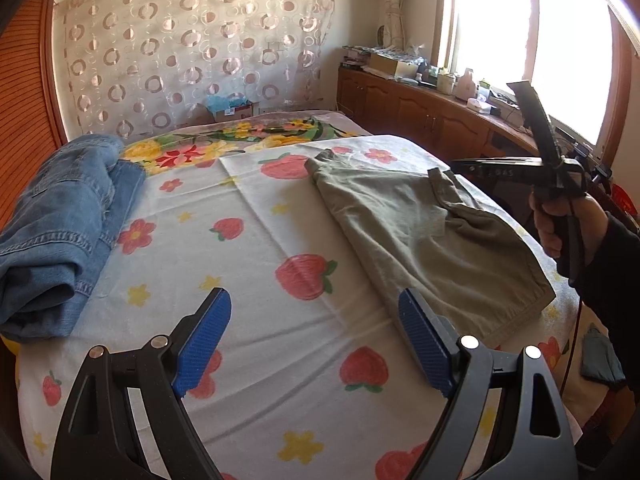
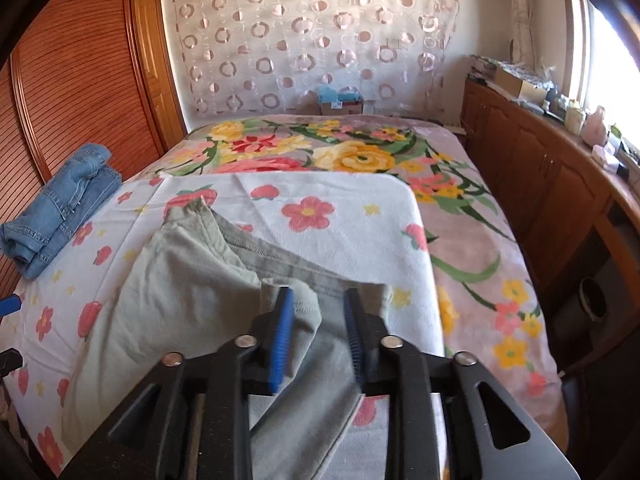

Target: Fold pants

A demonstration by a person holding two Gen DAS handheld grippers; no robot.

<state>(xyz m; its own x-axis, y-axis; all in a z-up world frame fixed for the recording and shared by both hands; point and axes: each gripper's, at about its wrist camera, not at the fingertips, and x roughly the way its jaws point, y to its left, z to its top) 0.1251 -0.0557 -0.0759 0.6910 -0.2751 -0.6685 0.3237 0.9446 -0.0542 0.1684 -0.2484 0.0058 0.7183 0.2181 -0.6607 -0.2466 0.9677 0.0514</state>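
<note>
Nearest, the left gripper [image 1: 316, 332] hangs with jaws wide apart and nothing between them over the strawberry-print sheet [image 1: 256, 240], while the right gripper [image 2: 318, 330] has its jaws parted, pads clear of the cloth below. The olive pants [image 2: 180, 312] lie partly folded by the sheet's right edge. Farther off, folded jeans [image 1: 64, 224] sit at its left edge.

Matt olive cloth pants [image 2: 188, 300] — blue denim jeans [image 1: 60, 216] — glossy wooden cabinets [image 2: 532, 184].
</note>
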